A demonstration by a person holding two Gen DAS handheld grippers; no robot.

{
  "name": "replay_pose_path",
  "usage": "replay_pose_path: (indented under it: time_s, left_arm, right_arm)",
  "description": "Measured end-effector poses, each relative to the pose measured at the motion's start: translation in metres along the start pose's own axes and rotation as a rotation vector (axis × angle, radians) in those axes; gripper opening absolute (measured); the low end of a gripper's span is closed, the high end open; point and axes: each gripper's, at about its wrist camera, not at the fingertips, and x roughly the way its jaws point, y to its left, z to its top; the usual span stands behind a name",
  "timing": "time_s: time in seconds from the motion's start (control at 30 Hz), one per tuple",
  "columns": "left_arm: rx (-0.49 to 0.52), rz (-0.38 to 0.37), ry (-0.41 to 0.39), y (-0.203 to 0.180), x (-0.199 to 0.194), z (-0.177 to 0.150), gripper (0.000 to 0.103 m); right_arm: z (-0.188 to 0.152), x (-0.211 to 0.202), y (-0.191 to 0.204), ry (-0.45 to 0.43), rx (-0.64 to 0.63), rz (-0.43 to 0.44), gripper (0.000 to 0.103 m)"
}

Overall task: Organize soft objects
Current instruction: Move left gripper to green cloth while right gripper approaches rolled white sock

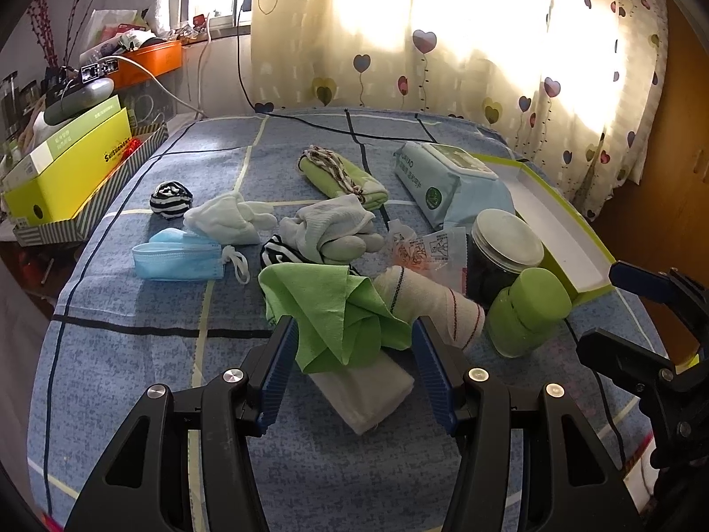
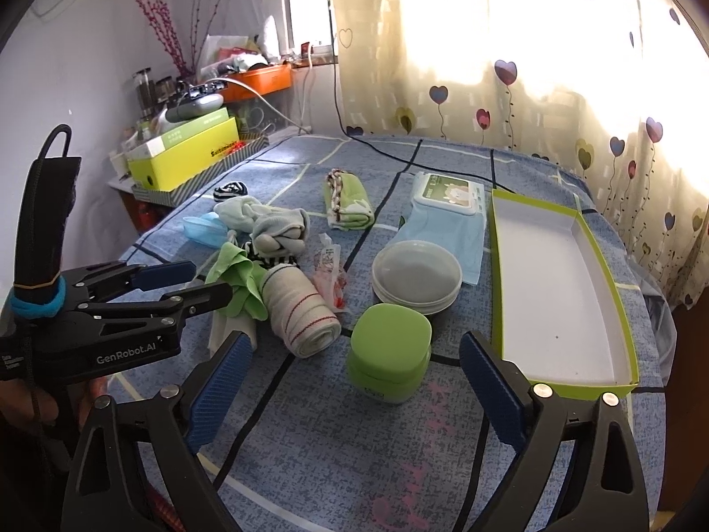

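The long, empty green-rimmed cardboard tray (image 2: 562,292) lies lengthwise at the bed's right side. The crumpled green microfibre cloth (image 1: 336,310) sits straight ahead between the left gripper's (image 1: 354,346) open jaws, unheld. The right gripper (image 2: 354,377), wide open and empty, is nearer the tray.

Sunlit cream curtain printed with heart balloons (image 1: 465,57) behind a blue checked bedsheet (image 1: 133,310); white wall (image 2: 88,44) and cluttered side shelf with orange tray (image 1: 150,60) at left
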Motion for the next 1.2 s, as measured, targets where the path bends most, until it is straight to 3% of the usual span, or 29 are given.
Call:
replay_pose_path:
  time_s: [0.77,1.2]
  left_arm:
    - [-0.028,-0.004,-0.009,0.012,0.004,0.002,0.054]
    - [-0.087,0.002,-0.048,0.039,0.001,0.009,0.054]
  right_arm:
    - [0.010,0.012,0.013,0.009,-0.049,0.036,0.094]
    - [0.029,0.027,0.027,0.004,-0.094,0.085,0.094]
